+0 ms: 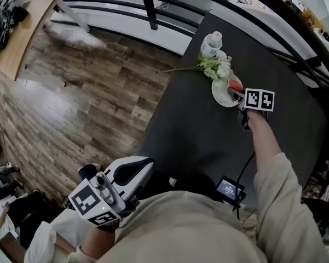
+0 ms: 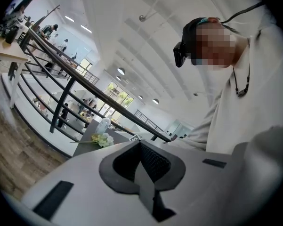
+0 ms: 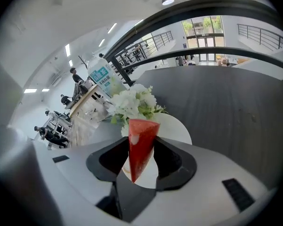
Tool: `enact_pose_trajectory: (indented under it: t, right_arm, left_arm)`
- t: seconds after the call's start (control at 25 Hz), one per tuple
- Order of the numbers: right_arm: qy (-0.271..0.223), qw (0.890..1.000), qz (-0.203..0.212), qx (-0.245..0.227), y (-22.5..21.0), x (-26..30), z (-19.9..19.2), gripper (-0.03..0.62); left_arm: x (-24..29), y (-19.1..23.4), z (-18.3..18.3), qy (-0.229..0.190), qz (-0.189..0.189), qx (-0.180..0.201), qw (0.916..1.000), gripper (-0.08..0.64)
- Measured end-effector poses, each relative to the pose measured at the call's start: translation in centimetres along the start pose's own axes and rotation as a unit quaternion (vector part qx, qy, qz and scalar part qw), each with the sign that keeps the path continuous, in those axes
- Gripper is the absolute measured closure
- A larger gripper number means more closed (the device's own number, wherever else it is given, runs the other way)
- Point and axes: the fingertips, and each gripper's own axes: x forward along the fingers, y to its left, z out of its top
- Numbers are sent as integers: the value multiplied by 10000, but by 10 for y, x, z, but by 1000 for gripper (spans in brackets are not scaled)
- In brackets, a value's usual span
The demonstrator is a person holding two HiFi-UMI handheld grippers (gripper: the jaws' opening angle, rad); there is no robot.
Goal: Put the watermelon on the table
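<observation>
A red watermelon slice (image 3: 141, 142) stands upright between the pads of my right gripper (image 3: 142, 155), which is shut on it. In the head view the watermelon slice (image 1: 235, 85) and right gripper (image 1: 238, 95) hang just over a white plate (image 1: 221, 95) at the far side of the dark table (image 1: 197, 141). The plate (image 3: 178, 129) lies right behind the slice. My left gripper (image 1: 132, 170) is held low beside my body, off the table's near left corner. Its jaws (image 2: 140, 147) are shut with nothing between them.
White flowers (image 1: 214, 66) lie next to the plate, with a pale bottle (image 1: 212, 43) behind them. A small screen device (image 1: 229, 189) with a cable sits at the table's near edge. Wooden floor (image 1: 71, 103) lies left, and a black railing (image 1: 148, 4) runs beyond.
</observation>
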Motion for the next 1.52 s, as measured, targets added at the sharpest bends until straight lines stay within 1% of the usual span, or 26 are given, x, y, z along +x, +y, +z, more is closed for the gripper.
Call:
enact_pose_trajectory:
  t: [0.12,0.28,0.48,0.76,0.88,1.08,1.32,1.52]
  right_arm:
    - [179,9997,-153,-90,-6,6,-10,411]
    - [326,9989,-253,-200,-9,12,-18,411]
    - [372,9981,-412,-249,-13,19,-21,411]
    - [435,9976,-442,-313,-13,22,-20,410]
    - [413,9977,-458,-267,-13,23,-21,410]
    - [356,9972,-542,-372,-13,25,-20,410]
    - [280,9963,-624,-528,-11,25,-20,407]
    - [238,9967,-611,-489,-13,24,-21,390]
  left_arm:
    - [-3,0,0,-14,65,1,10000,555]
    - [-2,-3,-3,21,54,1,10000,555]
    - [1,-6,-8,69,14,-5,10000,555]
    - [1,-4,-8,117,40,-14,9999,555]
    - [3,-3,-9,139,30,-3,9999,555]
    - [4,-3,-12,252,39,113,9996,555]
    - [1,-1,-10,251,53,86,9996,555]
    - [2,1,-9,243,43,46,9997,555]
